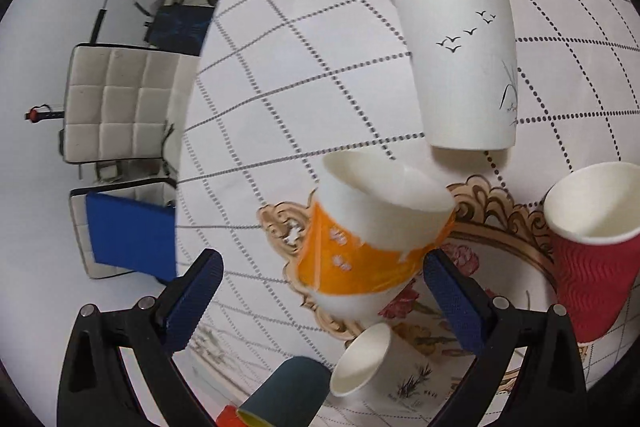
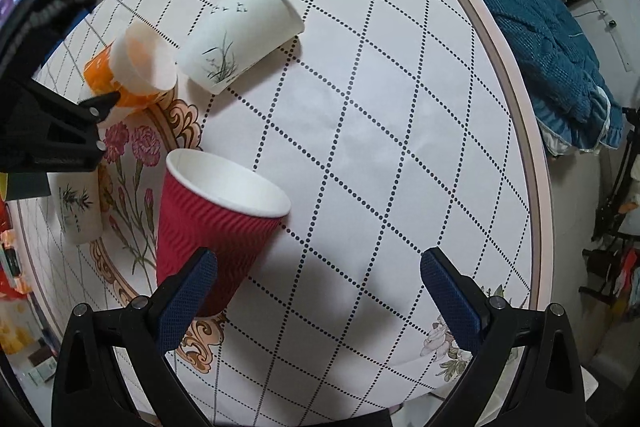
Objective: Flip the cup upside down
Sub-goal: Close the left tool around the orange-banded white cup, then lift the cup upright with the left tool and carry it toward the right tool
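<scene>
In the left wrist view the left gripper (image 1: 320, 291) is spread wide, its fingers either side of the tilted orange cup (image 1: 360, 247) at frame centre; contact is unclear. The right gripper (image 2: 318, 287) gapes wide and holds nothing, with the red cup (image 2: 216, 223) upright by its left finger, on the table (image 2: 380, 147)
</scene>
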### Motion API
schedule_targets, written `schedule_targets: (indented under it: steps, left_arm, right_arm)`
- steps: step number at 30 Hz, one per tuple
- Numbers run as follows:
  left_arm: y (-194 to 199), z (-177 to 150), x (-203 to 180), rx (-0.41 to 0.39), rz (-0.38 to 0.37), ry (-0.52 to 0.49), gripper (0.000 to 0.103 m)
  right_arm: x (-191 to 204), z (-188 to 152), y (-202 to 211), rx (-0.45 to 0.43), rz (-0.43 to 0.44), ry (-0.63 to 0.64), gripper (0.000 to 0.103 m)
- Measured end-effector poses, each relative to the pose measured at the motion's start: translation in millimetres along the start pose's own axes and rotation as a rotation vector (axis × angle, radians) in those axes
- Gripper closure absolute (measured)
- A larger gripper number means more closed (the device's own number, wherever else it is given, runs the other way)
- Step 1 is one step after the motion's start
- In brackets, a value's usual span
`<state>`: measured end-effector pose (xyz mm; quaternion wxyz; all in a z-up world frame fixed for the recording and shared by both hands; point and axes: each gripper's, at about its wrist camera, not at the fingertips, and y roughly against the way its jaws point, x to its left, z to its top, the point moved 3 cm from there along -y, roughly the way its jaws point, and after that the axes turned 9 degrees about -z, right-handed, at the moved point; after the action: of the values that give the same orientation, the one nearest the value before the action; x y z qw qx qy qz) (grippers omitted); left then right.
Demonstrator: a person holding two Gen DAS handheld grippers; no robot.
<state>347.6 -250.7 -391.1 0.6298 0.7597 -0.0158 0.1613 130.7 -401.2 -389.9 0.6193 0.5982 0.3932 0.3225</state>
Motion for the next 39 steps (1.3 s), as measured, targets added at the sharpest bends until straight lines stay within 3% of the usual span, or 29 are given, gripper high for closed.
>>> schedule_targets:
  steps: [4,7,21,31,39]
  left_arm:
    - [-11,5,-3,0.000,-0.052,-0.008,0.004]
    - [-18,7,-7,0.010,-0.088,-0.003,0.028]
    - [-5,-4,0,-0.041,-0.097,0.110,0.031]
    - [43,-36,19,-0.097,-0.124,0.301,0.031]
    - [96,-84,-4,-0.128,-0.167,0.488,0.031]
  right_arm:
    - [0,3,-1,0.005,-0.005,-0.006,0.000]
    - [0,4,-1,0.005,-0.011,-0.009,0.000]
    - [-9,2,1,0.013,-0.021,-0.038,0.000]
    - [-6,-9,17,-0.021,-0.005,-0.023,0.000]
    - [-10,-34,38,-0.059,0.032,0.013,0.000]
